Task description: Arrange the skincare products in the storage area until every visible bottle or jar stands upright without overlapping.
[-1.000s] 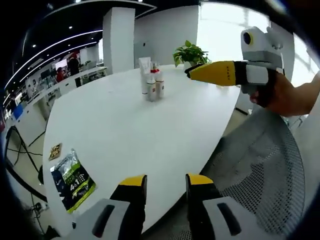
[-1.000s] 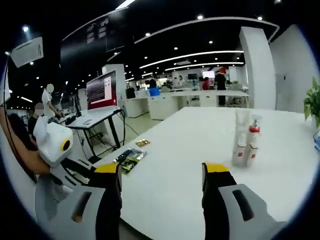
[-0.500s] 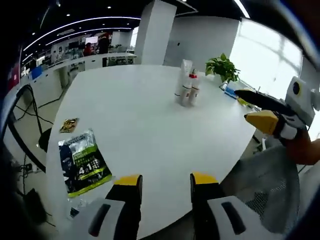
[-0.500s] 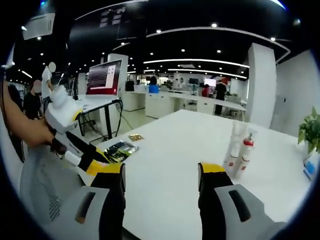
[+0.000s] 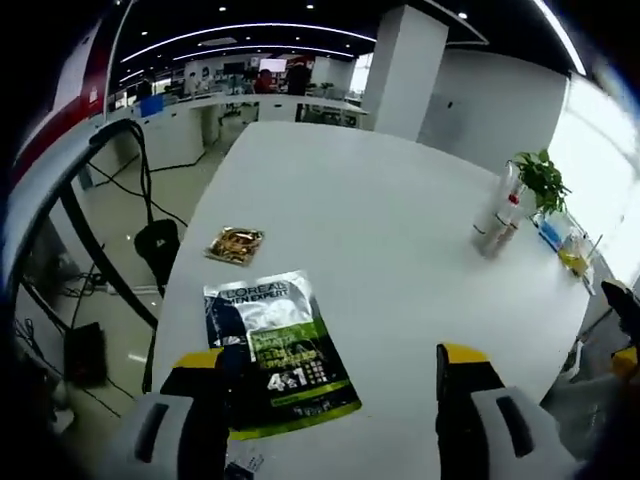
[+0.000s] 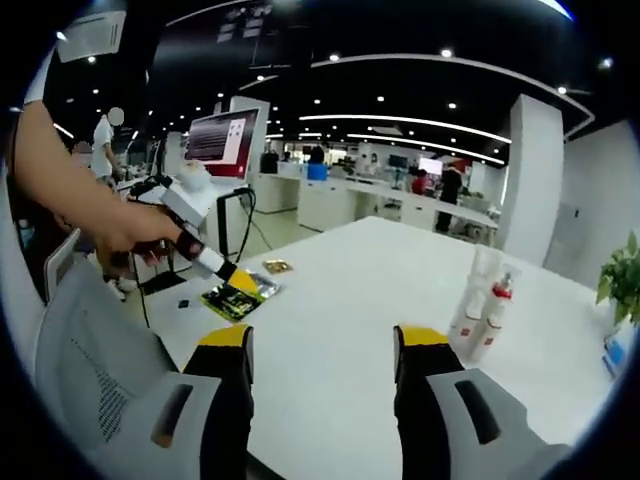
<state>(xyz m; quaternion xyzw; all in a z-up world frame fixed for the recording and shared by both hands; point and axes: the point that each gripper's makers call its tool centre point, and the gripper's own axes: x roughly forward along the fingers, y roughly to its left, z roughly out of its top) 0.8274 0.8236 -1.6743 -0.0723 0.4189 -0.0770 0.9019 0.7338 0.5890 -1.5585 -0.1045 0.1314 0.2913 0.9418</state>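
Fingers [image 5: 455,362] apart; two bottles [image 6: 480,312] upright

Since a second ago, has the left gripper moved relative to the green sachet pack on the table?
Yes. The left gripper has come toward the table's near end and now hovers, open, over the green sachet pack, seen in both views.

We see bright ceiling spots, window [image 5: 600,150] glare blown out at right, table [image 5: 380,230] evenly lit, edges bent, slightly soft.
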